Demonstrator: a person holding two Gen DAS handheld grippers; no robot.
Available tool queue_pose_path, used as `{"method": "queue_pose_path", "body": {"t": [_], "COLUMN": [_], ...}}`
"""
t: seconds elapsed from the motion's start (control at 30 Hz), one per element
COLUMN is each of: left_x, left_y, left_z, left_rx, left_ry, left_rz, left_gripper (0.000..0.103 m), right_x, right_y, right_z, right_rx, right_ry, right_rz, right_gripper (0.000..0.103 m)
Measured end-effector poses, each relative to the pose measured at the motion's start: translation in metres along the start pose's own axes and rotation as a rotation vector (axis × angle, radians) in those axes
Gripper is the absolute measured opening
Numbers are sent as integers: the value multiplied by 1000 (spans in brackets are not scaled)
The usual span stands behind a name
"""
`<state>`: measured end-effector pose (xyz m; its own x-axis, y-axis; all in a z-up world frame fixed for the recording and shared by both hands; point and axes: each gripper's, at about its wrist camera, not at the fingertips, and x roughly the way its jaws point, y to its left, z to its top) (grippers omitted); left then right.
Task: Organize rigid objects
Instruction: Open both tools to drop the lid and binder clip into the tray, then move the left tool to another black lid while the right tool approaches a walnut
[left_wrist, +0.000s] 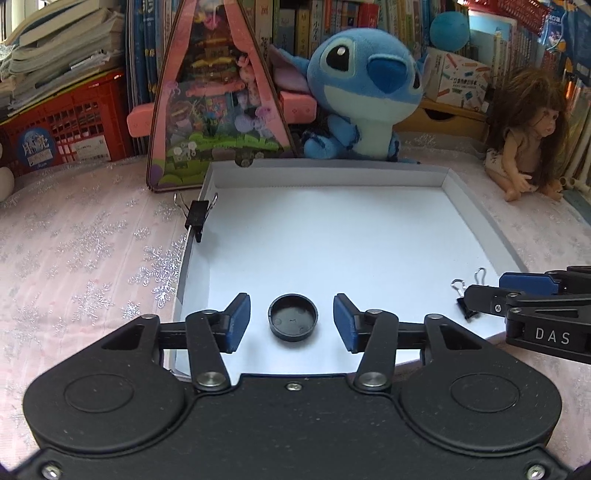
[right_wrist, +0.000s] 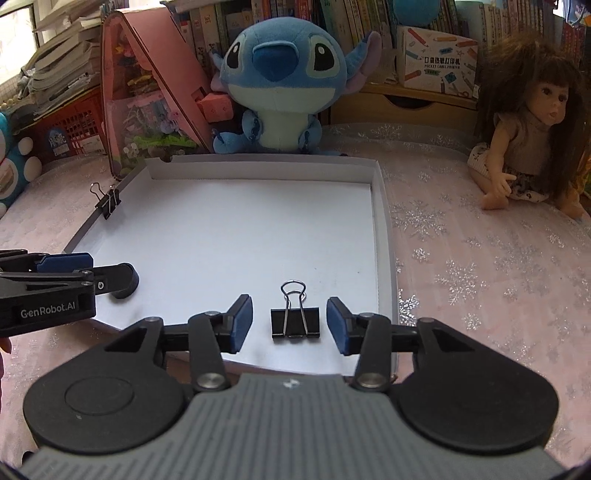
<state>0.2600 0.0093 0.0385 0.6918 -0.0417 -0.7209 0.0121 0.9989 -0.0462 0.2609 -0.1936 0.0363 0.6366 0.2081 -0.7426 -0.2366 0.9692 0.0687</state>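
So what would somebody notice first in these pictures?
Probably the big blue plush toy sitting behind the white tray, and the long-haired doll to the right of it. Inside the tray, a black cap and a binder clip each lie between open fingers.

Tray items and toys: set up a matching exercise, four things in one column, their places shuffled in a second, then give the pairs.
Things:
1. black round cap
2. binder clip with loops raised
3. second binder clip
4. long-haired doll

Places:
A. clipped on the white tray's left wall
B. seated on the tablecloth, right of the tray
C. on the tray floor between the left gripper's open fingers
D. on the tray floor between the right gripper's open fingers

Pairs: 1-C, 2-D, 3-A, 4-B
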Motion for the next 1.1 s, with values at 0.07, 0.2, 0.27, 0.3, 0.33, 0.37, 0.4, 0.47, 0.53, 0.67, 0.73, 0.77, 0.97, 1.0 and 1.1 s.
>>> {"method": "queue_pose_path", "body": {"t": [0.07,0.2,0.27,0.3,0.33,0.37,0.4,0.47,0.53,0.67,0.73,0.77,0.97,1.0,1.1], "left_x": [-14,-40,-52,-57,-65,-71,-76,-88,-97,-111,-118,-121,-139,-142,-147], "left_y": [1,3,5,6,8,10,11,16,20,25,27,27,25,25,27], "left_z": [-3,-17,-27,-32,-40,-47,-54,-70,-86,-115,-128,-133,-169,-173,-183], "left_rx": [6,22,22,21,19,16,13,6,4,14,12,14,69,75,72], "left_ry": [-28,-82,-102,-110,-123,-135,-147,-171,-188,-198,-204,-207,-251,-262,-270], "left_rz": [-17,-41,-52,-54,-58,-62,-67,-88,-97,-89,-87,-87,-63,-68,-86], "left_gripper": [57,65,67,69,69,70,72,75,76,76,76,76,76,76,76], "right_x": [-11,-35,-46,-52,-57,-62,-66,-75,-82,-94,-100,-103,-115,-116,-119], "right_y": [0,1,1,0,-1,-2,-3,-5,-7,-5,-3,-2,-3,-4,-9], "right_z": [-3,-16,-25,-29,-34,-39,-44,-55,-68,-94,-107,-113,-145,-149,-162], "right_rx": [-8,-33,-36,-35,-33,-31,-31,-29,-29,-68,-101,-113,-129,-132,-124], "right_ry": [-31,-109,-146,-162,-177,-193,-207,-233,-255,-303,-330,-344,-374,-376,-373], "right_rz": [1,11,12,13,14,14,16,21,36,34,16,10,-10,-16,-30], "right_gripper": [65,74,76,77,77,78,78,79,81,83,84,84,84,84,84]}}
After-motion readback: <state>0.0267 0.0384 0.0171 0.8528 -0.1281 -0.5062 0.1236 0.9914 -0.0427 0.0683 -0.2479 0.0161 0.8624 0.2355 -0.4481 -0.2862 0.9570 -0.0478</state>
